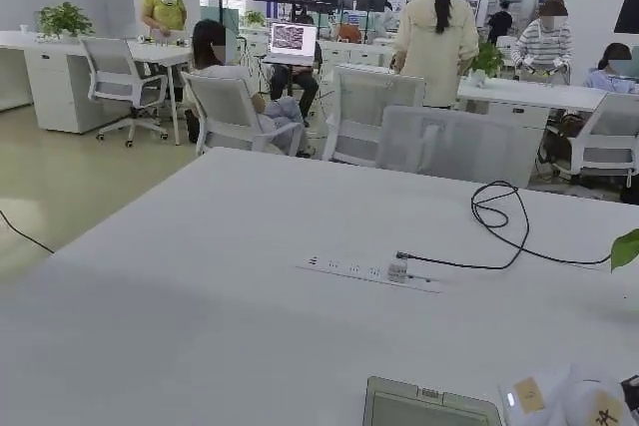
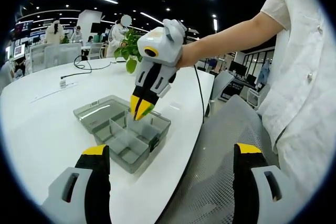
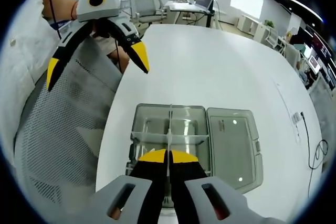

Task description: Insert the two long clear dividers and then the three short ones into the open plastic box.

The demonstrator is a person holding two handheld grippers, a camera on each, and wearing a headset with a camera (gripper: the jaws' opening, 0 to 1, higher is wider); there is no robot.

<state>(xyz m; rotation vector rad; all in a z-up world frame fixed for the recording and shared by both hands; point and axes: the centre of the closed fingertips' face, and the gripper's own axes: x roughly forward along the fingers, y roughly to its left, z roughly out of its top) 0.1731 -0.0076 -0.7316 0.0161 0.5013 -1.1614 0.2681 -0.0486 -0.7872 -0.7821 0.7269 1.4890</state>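
**Right fingers on a divider over the box, left fingers free**

My right gripper (image 3: 168, 156) has its fingers clenched on a clear divider (image 3: 170, 124), held on edge over the open plastic box (image 3: 137, 124). The divider's long axis points straight away from my fingers, parallel to the side where the lid (image 3: 231, 145) lies flat. It meets a crosswise divider (image 3: 152, 138) standing in the box at a right angle; I cannot tell whether the two touch. My left gripper (image 2: 170, 150) hangs at the near edge of the desk (image 1: 200, 276), partly over a mesh chair (image 2: 210, 171), fingers spread wide and holding nothing. The box sits near that edge. Farther out lie a power strip (image 1: 369, 271) and a looped black cable (image 1: 499, 216), well apart from the box, with a potted plant (image 2: 128, 51) beyond and people at other desks
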